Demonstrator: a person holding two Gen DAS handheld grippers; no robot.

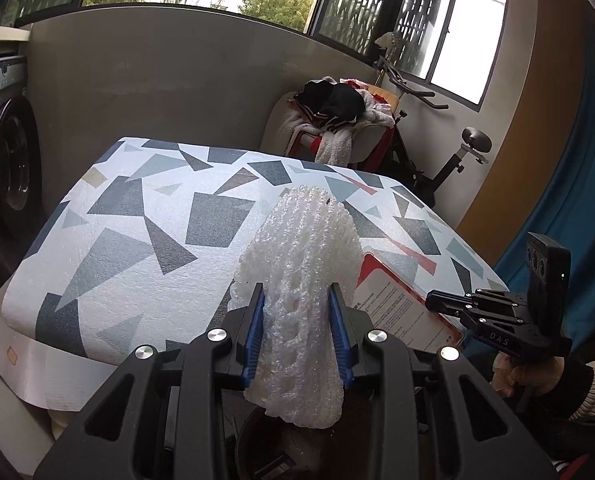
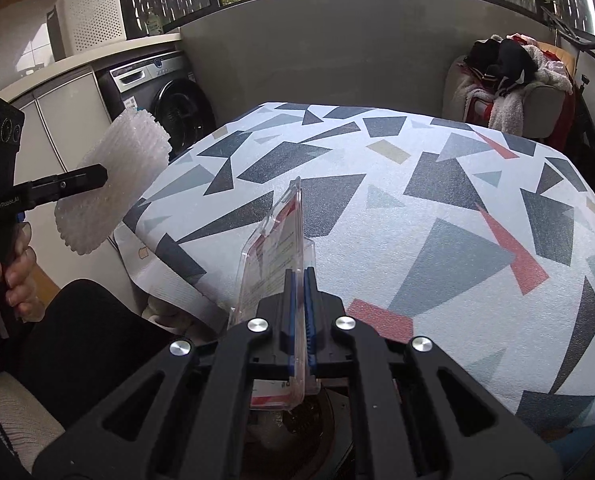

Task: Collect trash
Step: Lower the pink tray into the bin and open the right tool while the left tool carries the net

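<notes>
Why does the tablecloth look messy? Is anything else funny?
The tablecloth hangs loose at its near left corner. Nothing else stands out: the left gripper holds foam netting, the right gripper clear packaging.

Table (image 1: 137, 216) with white cover, grey, dark and red geometric shapes, straight ahead of both tools. Grey partition wall (image 1: 169, 80) behind it. Washing machine (image 1: 9, 160) far left of the left tool; also left-ahead of the right one. Chair piled with clothes (image 1: 333, 116) ahead-right past the table. Exercise bike (image 1: 453, 160) further right. White perforated basket (image 2: 93, 16) up left on the counter. Windows (image 1: 457, 40) with trees outside.
</notes>
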